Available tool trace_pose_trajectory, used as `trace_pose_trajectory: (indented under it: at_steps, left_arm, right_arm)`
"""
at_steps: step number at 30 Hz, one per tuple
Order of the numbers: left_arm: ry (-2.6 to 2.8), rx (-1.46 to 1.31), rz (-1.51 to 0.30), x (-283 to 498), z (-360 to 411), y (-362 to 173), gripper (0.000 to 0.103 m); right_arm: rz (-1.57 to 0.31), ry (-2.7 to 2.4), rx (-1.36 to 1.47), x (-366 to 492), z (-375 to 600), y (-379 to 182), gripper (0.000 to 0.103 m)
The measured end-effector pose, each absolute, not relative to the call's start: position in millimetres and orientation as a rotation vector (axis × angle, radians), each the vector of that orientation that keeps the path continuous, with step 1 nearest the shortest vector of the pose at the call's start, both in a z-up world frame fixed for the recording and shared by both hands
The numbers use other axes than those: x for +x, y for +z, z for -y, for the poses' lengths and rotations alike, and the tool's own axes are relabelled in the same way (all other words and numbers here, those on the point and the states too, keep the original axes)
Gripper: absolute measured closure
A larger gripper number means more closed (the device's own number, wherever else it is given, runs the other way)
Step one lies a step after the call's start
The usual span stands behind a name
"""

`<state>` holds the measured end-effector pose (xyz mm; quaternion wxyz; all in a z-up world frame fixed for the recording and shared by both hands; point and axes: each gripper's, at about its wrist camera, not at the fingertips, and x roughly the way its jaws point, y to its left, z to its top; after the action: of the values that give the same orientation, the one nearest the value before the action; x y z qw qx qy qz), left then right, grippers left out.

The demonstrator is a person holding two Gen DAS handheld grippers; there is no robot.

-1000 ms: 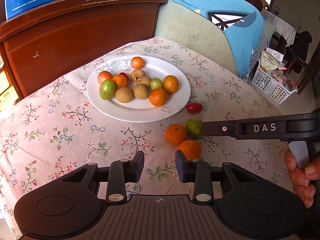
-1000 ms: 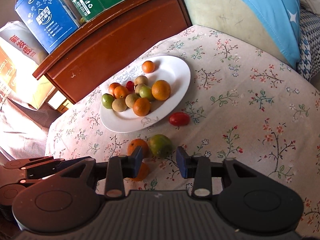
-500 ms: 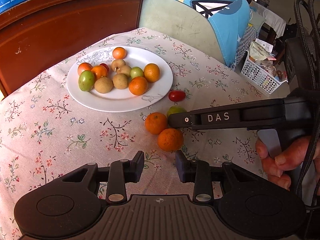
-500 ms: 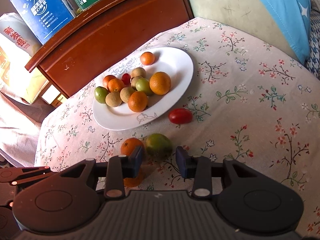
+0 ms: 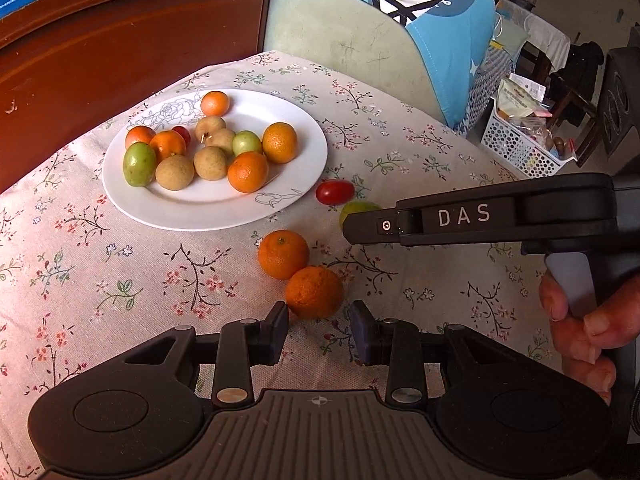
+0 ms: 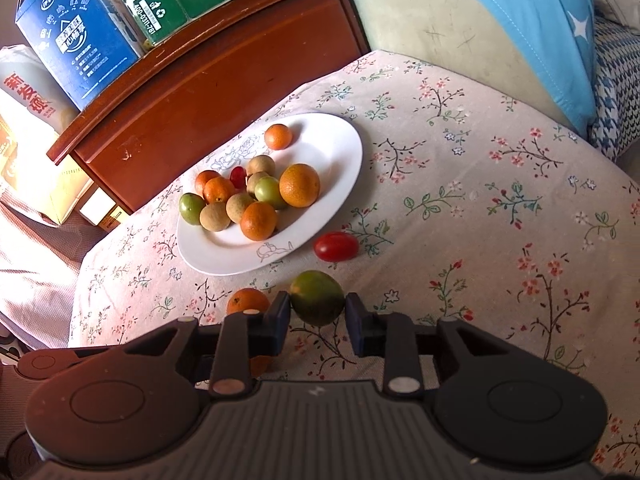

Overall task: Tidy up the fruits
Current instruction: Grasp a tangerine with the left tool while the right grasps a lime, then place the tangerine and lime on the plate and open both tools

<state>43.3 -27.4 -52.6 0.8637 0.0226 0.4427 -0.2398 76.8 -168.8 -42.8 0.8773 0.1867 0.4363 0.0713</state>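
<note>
A white plate (image 5: pixel 280 120) (image 6: pixel 340 148) holds several oranges, green fruits and brown longans. Loose on the floral cloth lie a red tomato (image 5: pixel 335 191) (image 6: pixel 335 246), a green fruit (image 6: pixel 317 298) (image 5: pixel 356 209) and two oranges (image 5: pixel 283 254) (image 5: pixel 314 292). My left gripper (image 5: pixel 319 334) is open, its fingers just short of the nearer orange. My right gripper (image 6: pixel 316 322) is open with the green fruit between its fingertips, on the cloth. In the left wrist view the right gripper reaches in from the right and hides most of the green fruit.
A dark wooden cabinet (image 6: pixel 224 76) with blue and green cartons (image 6: pixel 76 40) stands behind the table. A pale sofa with a blue cloth (image 5: pixel 432 32) is at the back right. A white basket (image 5: pixel 520 148) sits on the floor beyond the table's right edge.
My left gripper has moved forward up to the nearer orange. My right gripper has moved forward so that the green fruit now sits between its open fingers.
</note>
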Motion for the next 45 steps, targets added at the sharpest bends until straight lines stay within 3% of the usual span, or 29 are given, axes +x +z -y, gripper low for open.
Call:
trace_pose_trajectory:
  at_steps: [15, 19, 23, 45]
  left_arm:
    - [-0.471, 0.08, -0.898, 48, 37, -57, 0.063]
    - [-0.464, 0.055, -0.892, 50, 35, -58, 0.064]
    - [-0.471, 0.041, -0.889, 50, 34, -58, 0.073]
    - [-0.386, -0.055, -0.757, 83, 0, 0, 0.073]
  right_arm:
    - [-0.908, 0.144, 0.398, 74, 175, -41, 0.073]
    - [-0.909, 0.14, 0.401, 74, 175, -41, 0.073]
    - [-0.911, 0.138, 0.402, 74, 176, -41, 0.073]
    - [-0.818, 0.17, 0.422, 90, 185, -9, 0.073]
